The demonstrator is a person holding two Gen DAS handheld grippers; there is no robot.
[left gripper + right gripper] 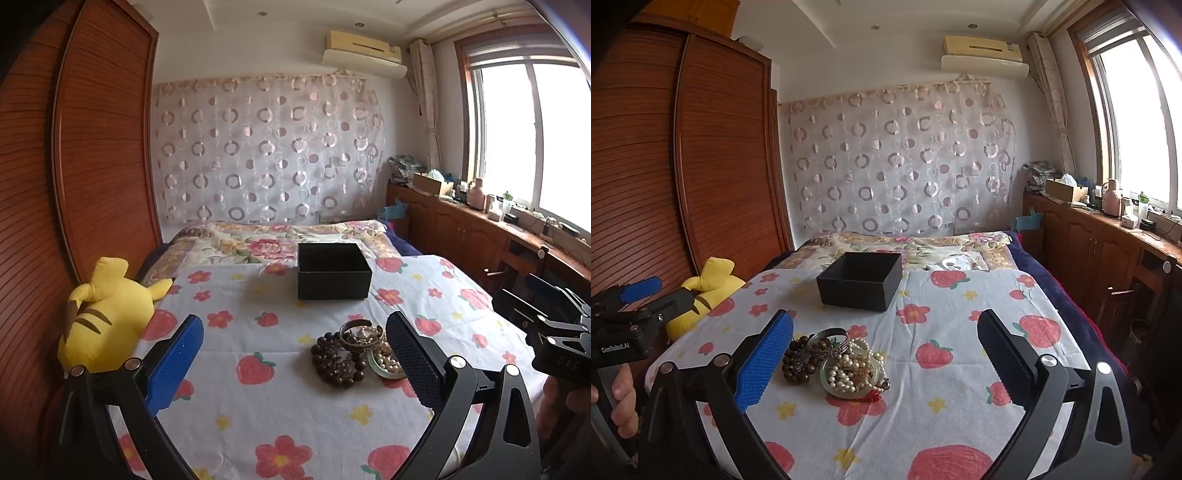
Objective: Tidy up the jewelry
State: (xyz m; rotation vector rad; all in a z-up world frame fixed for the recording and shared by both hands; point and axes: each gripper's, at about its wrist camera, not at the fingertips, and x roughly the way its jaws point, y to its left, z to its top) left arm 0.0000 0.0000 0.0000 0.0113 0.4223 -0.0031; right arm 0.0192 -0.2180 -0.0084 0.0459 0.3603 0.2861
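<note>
We see both grippers held above a bed spread with a white sheet (280, 413) printed in strawberries and flowers. The left gripper (293, 354) has its jaws spread wide with nothing between them, and the right gripper (884, 356) is equally wide apart and empty. The jewelry pile (836, 363) lies on the sheet in the near middle of the bed, touching neither gripper; in the right wrist view it sits just beside the blue finger pad, and in the left wrist view the black finger cuts off its right edge. Within the heap we can pick out dark wooden beads (332, 360), a metal bangle (360, 332), a pale green bangle (849, 376) and a tangle of pearls (846, 371), though the strands overlap so much that we cannot tell where one piece ends and another starts. A small red bit at the front of the pile is too small to identify. Farther back stands an open black box (860, 281); its inside is dark, and we cannot tell whether anything is in it. A yellow plush toy (107, 317) lies at the bed's left edge, partly hidden by the left gripper in the right wrist view. Fingers (622, 398) wrap that gripper's handle at the frame's left edge, mostly cut off.
</note>
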